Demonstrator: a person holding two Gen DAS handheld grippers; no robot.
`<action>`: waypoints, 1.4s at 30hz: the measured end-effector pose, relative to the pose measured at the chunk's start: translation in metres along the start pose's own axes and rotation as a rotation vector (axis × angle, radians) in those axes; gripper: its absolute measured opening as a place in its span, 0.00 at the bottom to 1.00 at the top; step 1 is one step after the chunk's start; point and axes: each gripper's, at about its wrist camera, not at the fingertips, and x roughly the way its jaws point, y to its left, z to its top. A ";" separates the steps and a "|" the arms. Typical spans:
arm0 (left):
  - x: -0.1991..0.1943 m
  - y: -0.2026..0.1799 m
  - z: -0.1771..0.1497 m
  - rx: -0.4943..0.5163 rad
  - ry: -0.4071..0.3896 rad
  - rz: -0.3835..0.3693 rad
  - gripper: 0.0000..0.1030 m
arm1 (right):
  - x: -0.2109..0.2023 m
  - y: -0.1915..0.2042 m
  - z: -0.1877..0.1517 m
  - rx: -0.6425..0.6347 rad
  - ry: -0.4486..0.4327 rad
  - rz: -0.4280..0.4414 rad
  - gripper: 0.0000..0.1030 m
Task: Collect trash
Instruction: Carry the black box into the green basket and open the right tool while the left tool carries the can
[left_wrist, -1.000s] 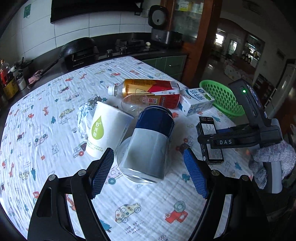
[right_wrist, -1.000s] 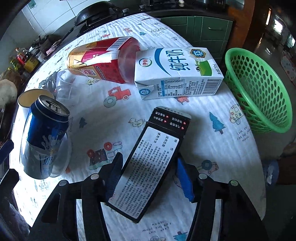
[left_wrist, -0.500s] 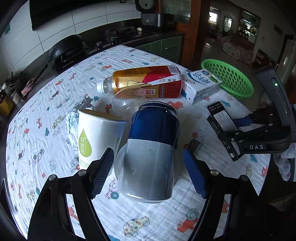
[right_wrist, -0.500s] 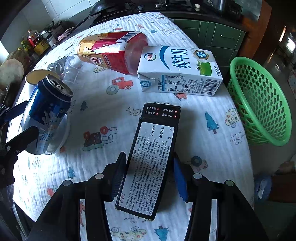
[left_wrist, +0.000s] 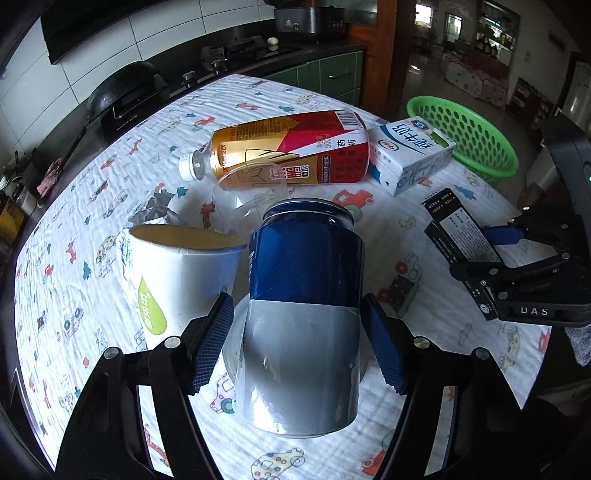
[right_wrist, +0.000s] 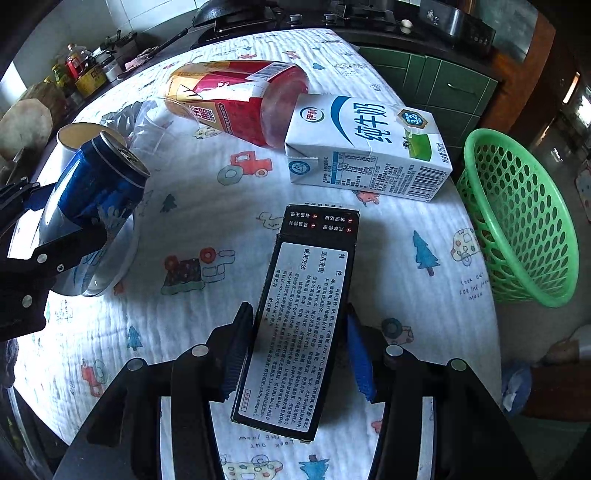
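A blue and silver drink can (left_wrist: 304, 295) leans on the tablecloth between the pads of my left gripper (left_wrist: 297, 347). Its jaws are closing, with a thin gap still showing on each side of the can. The can (right_wrist: 96, 199) also shows at the left of the right wrist view. My right gripper (right_wrist: 295, 354) is shut on a long black box (right_wrist: 306, 310) with a white text label, gripping it near its near end. The box (left_wrist: 461, 236) appears at the right of the left wrist view.
A white paper cup (left_wrist: 177, 269) stands touching the can's left side. Behind lie a clear plastic cup (left_wrist: 251, 206), crumpled foil (left_wrist: 155, 206), a red and gold bottle (left_wrist: 291, 151) and a milk carton (right_wrist: 369, 147). A green basket (right_wrist: 524, 221) sits beyond the table's right edge.
My left gripper has come down closer around the can and its jaws have narrowed. My right gripper's pads have closed on the black box and rolled it a little.
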 end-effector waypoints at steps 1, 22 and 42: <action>0.001 0.000 0.000 -0.001 0.002 -0.003 0.68 | 0.000 -0.001 0.000 -0.002 -0.001 0.002 0.46; -0.028 -0.018 0.002 -0.033 -0.053 -0.035 0.57 | -0.032 -0.026 -0.012 0.015 -0.097 0.112 0.41; -0.049 -0.068 0.066 -0.085 -0.136 -0.206 0.57 | -0.071 -0.260 0.031 0.213 -0.254 -0.124 0.41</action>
